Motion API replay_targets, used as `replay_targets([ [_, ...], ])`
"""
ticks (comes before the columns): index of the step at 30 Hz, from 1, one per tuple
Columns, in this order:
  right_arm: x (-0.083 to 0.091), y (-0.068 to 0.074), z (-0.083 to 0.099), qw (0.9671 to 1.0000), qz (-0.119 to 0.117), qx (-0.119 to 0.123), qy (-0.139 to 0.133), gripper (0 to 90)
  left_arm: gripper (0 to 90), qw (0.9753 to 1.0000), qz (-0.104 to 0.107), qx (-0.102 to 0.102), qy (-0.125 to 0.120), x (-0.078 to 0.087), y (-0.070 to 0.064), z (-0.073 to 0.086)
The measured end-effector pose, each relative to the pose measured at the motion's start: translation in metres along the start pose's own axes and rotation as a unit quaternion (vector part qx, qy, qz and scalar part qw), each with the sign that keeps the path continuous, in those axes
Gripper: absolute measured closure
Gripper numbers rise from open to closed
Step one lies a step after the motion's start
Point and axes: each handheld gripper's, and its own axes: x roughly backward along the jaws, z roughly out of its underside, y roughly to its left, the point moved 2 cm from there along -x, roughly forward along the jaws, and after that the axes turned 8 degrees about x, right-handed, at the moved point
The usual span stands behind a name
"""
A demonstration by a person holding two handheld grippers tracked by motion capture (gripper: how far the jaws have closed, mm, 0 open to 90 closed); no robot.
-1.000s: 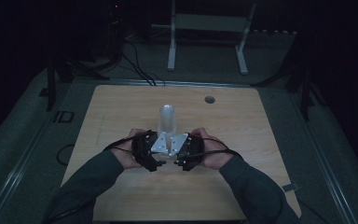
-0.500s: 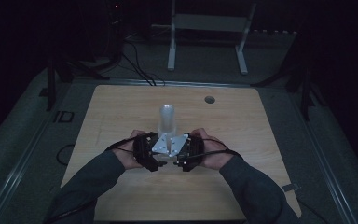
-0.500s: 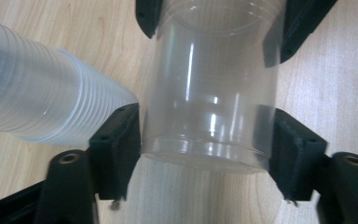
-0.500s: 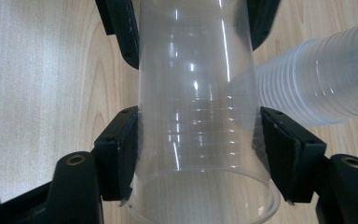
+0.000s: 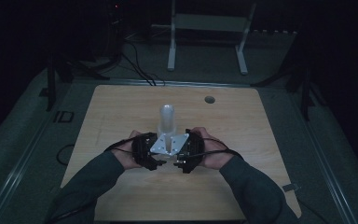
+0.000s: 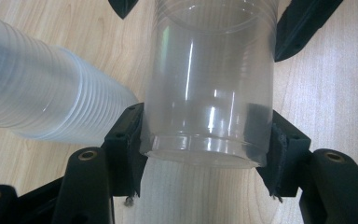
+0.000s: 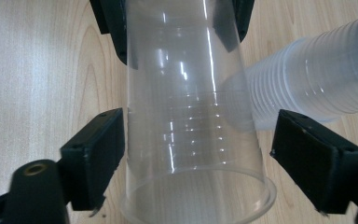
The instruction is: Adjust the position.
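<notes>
The left tool (image 6: 200, 154) clamps a clear plastic cup (image 6: 212, 84) near its base, just above the bench (image 5: 121, 116). The right tool (image 7: 191, 154) stands open around its rim end. Light, thin, easily crushed; hold gently. A cup stack (image 6: 42, 102) is nearby.

A light wooden table (image 5: 121, 116) with rounded corners carries everything; its grain runs pale and even, and a small round dark hole (image 5: 209, 99) sits near its far edge, right of centre. A stack of translucent plastic cups (image 5: 167, 122) stands upright on it around the middle. In the gripper views the same bare wood shows beneath that stack (image 6: 42, 98)
</notes>
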Motion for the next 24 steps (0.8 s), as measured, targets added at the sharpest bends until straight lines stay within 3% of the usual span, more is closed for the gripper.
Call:
replay_targets([
  [19,0.017,-0.007,0.005,0.9983,0.027,-0.042,-0.029,13.8,41.0,0.9998,-0.009,0.017,-0.007,0.001,0.005,0.008],
  [24,0.020,-0.007,0.006,0.9980,0.035,-0.042,-0.032,14.1,41.1,0.9996,-0.010,0.025,-0.009,0.001,0.006,0.011],
])
